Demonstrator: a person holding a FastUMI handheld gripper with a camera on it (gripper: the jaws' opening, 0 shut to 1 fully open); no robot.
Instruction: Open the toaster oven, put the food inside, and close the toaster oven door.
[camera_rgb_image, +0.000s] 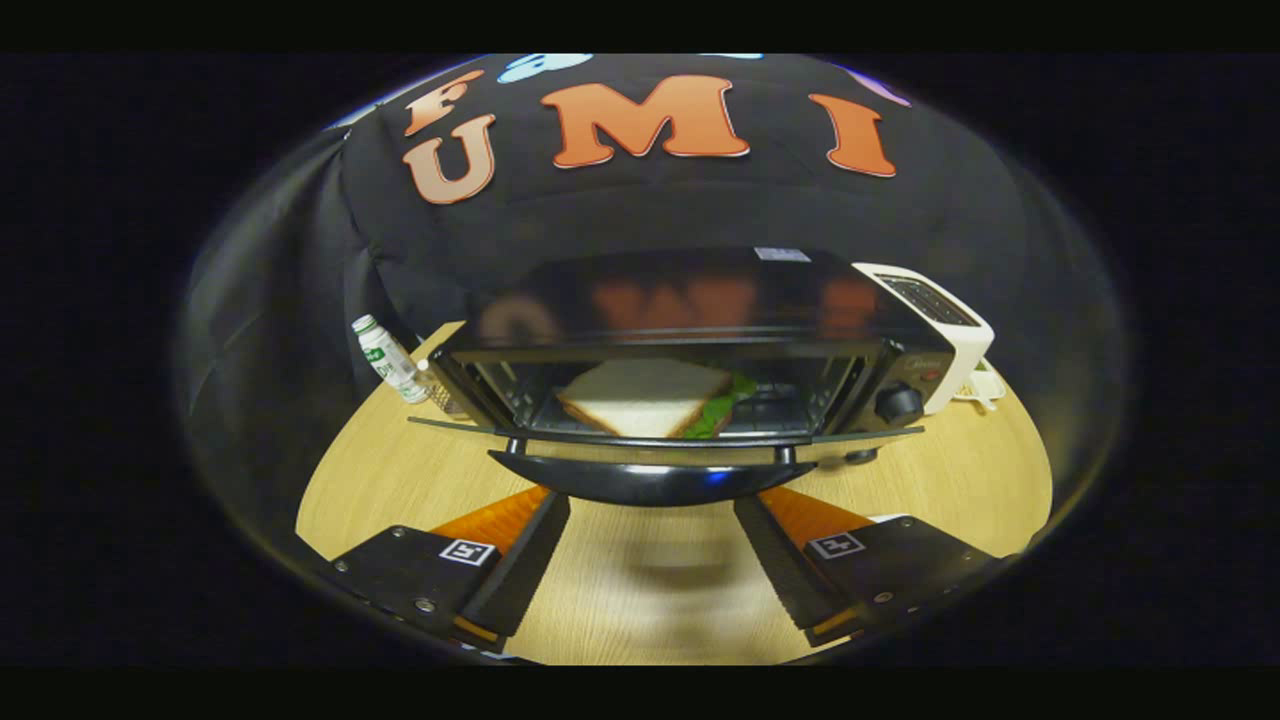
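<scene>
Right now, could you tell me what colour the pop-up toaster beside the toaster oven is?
White, seen in the gripper view: the pop-up toaster.

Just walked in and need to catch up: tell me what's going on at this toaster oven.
A person's handheld gripper faces the black toaster oven on the light wooden table, fingers spread open and holding nothing. The oven's glass door is folded down, its curved black handle just ahead of the fingers. The white-bread sandwich with green lettuce already lies on the rack inside. Only closing the door remains.
</scene>
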